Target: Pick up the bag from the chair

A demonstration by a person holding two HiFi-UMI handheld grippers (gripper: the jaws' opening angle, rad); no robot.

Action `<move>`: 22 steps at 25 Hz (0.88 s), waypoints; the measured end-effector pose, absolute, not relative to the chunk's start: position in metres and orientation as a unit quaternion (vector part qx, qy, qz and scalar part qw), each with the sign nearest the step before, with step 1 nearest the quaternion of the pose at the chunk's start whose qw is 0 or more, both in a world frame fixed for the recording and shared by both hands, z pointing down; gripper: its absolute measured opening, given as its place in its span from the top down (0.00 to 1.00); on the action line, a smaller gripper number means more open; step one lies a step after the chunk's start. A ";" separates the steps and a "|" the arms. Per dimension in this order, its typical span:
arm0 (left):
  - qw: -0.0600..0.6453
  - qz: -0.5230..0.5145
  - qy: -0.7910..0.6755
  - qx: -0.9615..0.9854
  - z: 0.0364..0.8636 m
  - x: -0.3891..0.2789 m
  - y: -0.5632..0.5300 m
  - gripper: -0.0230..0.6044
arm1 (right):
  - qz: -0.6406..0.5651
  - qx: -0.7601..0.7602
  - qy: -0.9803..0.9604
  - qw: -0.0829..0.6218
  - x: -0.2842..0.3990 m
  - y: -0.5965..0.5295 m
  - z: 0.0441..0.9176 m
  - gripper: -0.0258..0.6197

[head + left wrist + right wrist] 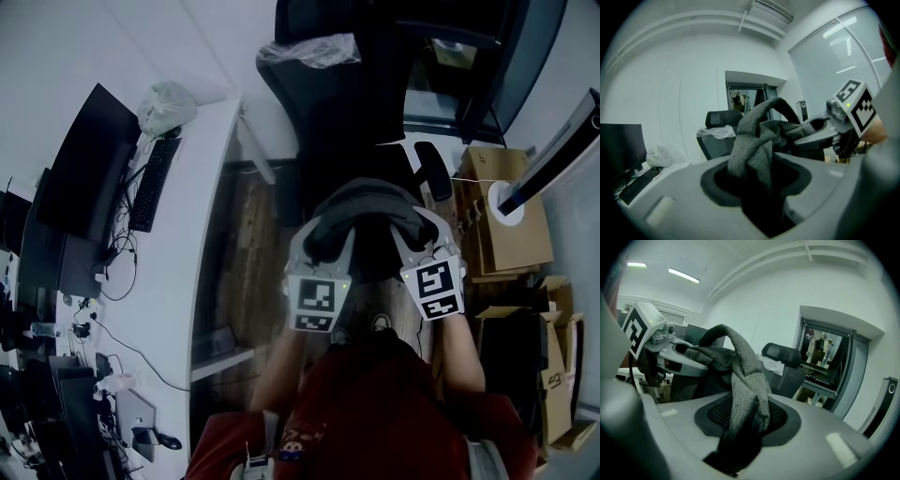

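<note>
Evenness matters most, I judge: both claws should rise together so the dark grey woven fabric bag (367, 208) hangs level. The left gripper (757, 187) clamps a fabric fold rising from its jaws; the right gripper (740, 427) pinches another. Both angle inward, the bag slung between them, the black office chair (342, 103) just beyond.

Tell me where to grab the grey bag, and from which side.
Take the bag by its grey top edge, one end per gripper, from the near side: the cloth bunches thin there, as left gripper and right gripper pinch it.
</note>
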State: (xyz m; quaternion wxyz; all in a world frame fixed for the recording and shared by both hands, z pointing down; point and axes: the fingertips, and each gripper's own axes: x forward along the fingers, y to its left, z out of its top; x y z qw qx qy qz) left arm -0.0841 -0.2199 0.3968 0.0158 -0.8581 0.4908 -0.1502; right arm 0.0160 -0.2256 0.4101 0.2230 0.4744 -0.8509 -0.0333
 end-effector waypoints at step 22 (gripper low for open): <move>0.014 -0.153 0.489 -0.858 0.398 -0.078 -0.225 0.67 | -0.034 0.475 -0.850 0.223 0.022 -0.231 0.411 0.72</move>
